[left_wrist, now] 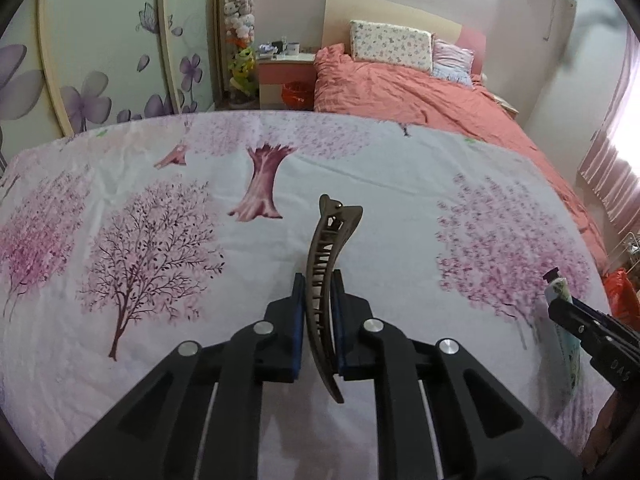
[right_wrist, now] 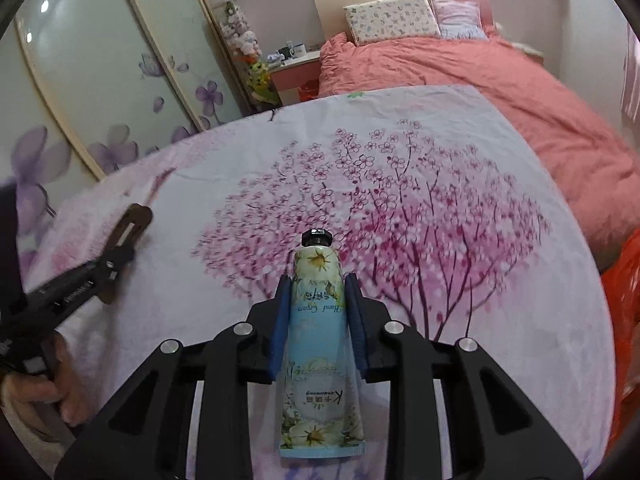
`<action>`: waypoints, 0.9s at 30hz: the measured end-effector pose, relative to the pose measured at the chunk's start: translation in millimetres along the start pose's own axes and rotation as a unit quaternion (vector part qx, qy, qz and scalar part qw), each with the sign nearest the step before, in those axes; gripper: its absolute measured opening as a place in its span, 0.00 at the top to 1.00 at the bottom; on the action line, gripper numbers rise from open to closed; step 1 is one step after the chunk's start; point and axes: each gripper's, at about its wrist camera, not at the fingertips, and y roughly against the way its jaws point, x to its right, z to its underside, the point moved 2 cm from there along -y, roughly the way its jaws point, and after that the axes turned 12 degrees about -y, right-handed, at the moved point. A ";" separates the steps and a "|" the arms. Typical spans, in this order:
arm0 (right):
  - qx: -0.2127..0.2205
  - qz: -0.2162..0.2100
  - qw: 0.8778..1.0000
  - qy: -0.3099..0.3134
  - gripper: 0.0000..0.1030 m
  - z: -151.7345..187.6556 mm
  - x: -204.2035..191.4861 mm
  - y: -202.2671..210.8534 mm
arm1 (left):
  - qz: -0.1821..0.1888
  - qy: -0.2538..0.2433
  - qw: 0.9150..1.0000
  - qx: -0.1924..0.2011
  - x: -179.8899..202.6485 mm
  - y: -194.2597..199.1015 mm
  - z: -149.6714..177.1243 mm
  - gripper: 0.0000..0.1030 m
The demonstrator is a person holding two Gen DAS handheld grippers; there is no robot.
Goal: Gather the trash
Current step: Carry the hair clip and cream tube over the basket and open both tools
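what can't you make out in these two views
- Left wrist view: hand cream tube partly covered by the right gripper at the frame's right.
- Right wrist view: hair clip blurred, partly behind the left gripper.
- Both views: orange bag cut off by the lens edge; contents unseen.

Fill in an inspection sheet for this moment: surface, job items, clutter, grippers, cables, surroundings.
Surface: tree-print cloth, smooth, nothing lying on it in view.
Job's things: brown hair clip and hand cream tube, both lifted off the cloth.
Clutter: nothing seen.
Grippers: left gripper shut on the clip, its hinge end pointing away; right gripper has the tube between its fingers, cap forward.
Cables: nothing seen.
Surroundings: bed with coral duvet, two pillows, nightstand, stacked plush toys, flower-printed wardrobe doors, orange bag at the right edge.
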 end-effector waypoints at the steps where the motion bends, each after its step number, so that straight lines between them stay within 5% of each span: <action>1: 0.005 -0.003 1.000 -0.001 0.73 -0.4 -1.2 5.1 | 0.000 -0.002 1.000 0.005 1.7 6.2 -1.2 0.87; 15: 0.135 -0.021 0.991 -0.010 0.73 -11.5 14.8 139.3 | 0.038 -0.027 0.997 0.066 58.2 104.5 -22.1 0.87; 27: 0.229 0.020 0.972 -0.053 0.73 -5.5 91.8 227.1 | 0.128 -0.087 0.983 0.100 179.6 158.7 -28.0 0.87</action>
